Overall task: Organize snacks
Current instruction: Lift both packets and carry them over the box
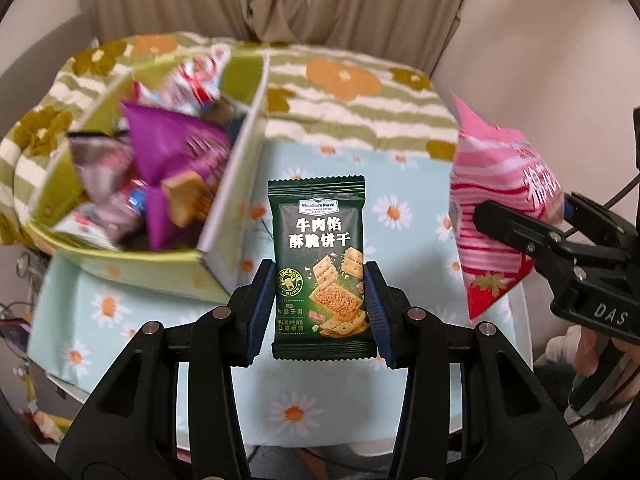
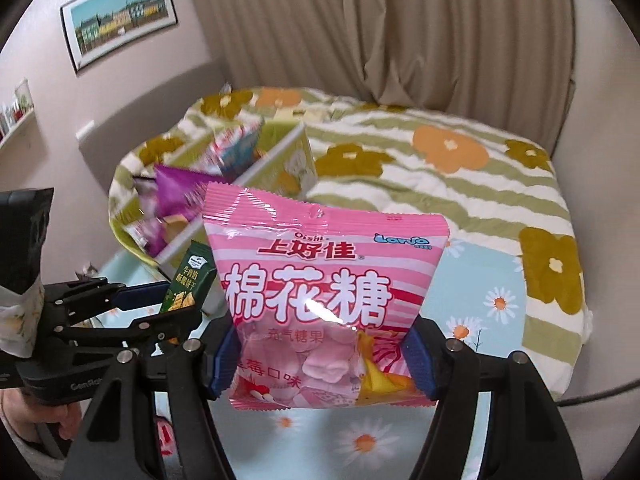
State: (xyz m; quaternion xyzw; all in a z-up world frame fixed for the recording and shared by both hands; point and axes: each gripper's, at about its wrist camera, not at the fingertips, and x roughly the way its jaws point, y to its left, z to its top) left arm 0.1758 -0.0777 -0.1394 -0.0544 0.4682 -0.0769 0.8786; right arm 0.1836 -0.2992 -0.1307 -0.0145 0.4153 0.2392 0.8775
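Item 1, left gripper: your jaws are clamped on the lower half of the green cracker packet, which stands upright between the pads, clear of the cloth.

Item 2, right gripper: your jaws are pressed against both sides of the pink marshmallow bag, held by its bottom third and puffed out above them.

Item 3, divided snack box: ahead and to the left of your left tool, well left of your right one. Its near compartment is heaped with purple and brown packets; whether a free compartment remains cannot be told.

Handling, as a judgement: keep both grips firm and carry each packet over the white divider wall, not into it. The soft bag may slip if you ease off.

Obstructions: the two tools sit close side by side, so send one in at a time. The daisy cloth below and the flowered blanket beyond pose no bar.
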